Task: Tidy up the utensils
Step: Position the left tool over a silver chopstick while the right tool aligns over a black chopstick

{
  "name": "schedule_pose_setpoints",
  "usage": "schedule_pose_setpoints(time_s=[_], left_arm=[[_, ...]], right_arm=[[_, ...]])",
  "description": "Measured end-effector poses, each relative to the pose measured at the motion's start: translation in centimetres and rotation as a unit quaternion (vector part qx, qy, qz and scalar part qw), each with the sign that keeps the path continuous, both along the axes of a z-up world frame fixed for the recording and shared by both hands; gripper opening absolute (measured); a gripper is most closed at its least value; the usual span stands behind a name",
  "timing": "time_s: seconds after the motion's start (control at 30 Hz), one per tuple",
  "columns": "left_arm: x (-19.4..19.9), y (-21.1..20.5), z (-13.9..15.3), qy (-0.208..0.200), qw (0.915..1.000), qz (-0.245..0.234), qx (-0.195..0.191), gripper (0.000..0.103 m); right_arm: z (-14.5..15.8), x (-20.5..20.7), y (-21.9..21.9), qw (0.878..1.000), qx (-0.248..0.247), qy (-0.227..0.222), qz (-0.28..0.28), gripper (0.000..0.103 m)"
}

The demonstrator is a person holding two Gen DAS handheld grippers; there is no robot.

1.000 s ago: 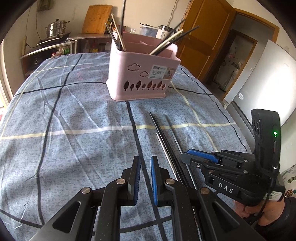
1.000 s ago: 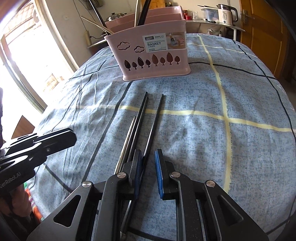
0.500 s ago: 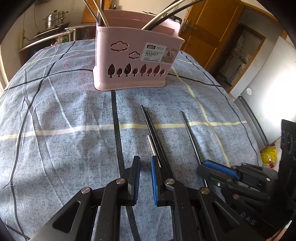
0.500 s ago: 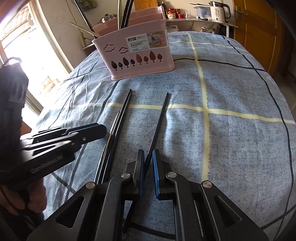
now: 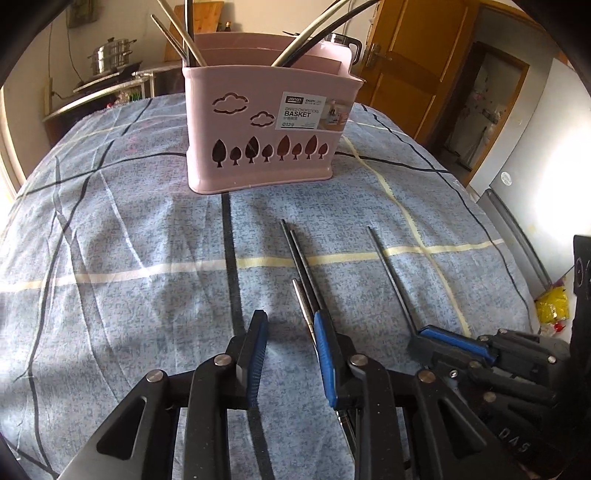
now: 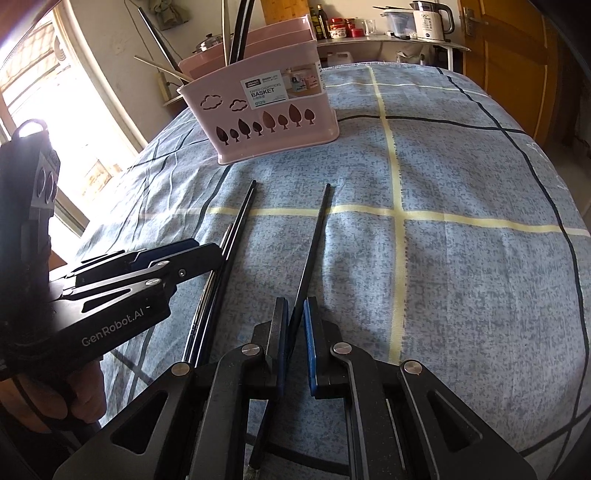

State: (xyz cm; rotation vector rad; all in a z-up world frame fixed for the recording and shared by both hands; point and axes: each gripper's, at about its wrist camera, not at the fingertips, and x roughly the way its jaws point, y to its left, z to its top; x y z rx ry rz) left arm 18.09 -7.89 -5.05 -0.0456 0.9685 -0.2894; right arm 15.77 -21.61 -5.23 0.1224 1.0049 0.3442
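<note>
1. My left gripper [image 5: 290, 354] has just been opening; its jaws stand parted over bare cloth, the chopstick bundle [image 5: 301, 269] just at its 1 o'clock.
2. My right gripper [image 6: 295, 339] has been closing and is clenched on the lone black chopstick [image 6: 314, 240].
3. The pink basket [image 5: 266, 147] waits at 12 o'clock; both pickups look near.

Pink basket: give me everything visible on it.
The pink basket looks like smooth moulded plastic, with cloud and tree cut-outs across its front wall and a printed label reading BASKET at the upper right of that wall. Inner dividers show at the open top. It stands upright on the blue checked tablecloth, beyond the loose chopsticks and apart from them. Several long utensils, light and dark, lean out of it. Neither gripper touches it.
</note>
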Motion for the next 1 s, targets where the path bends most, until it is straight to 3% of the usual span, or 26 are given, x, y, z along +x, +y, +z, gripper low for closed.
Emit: schedule_pose_setpoints(time_s=[0.33, 0.53, 0.6, 0.77, 1.0], left_arm=[[-1.2, 0.1, 0.0, -0.008, 0.9991, 0.003, 0.043, 0.029], [-0.4, 1.8, 0.3, 0.023, 0.9992, 0.025, -0.020, 0.029], [-0.4, 1.6, 0.3, 0.019, 0.9994, 0.025, -0.017, 0.030], [-0.8, -0.1, 0.2, -0.004, 0.9998, 0.011, 0.015, 0.045], [-0.7, 0.0, 0.2, -0.011, 0.9996, 0.016, 0.021, 0.047]], right_arm=[[0.1, -0.1, 0.1, 1.000, 0.000, -0.002, -0.003, 0.008], [0.1, -0.1, 0.0, 1.000, 0.000, -0.001, -0.004, 0.008], [0.1, -0.1, 0.0, 1.000, 0.000, -0.001, -0.004, 0.008], [0.1, -0.2, -0.1, 1.000, -0.001, -0.002, -0.004, 0.008], [0.1, -0.1, 0.0, 1.000, -0.001, -0.002, -0.004, 0.008]])
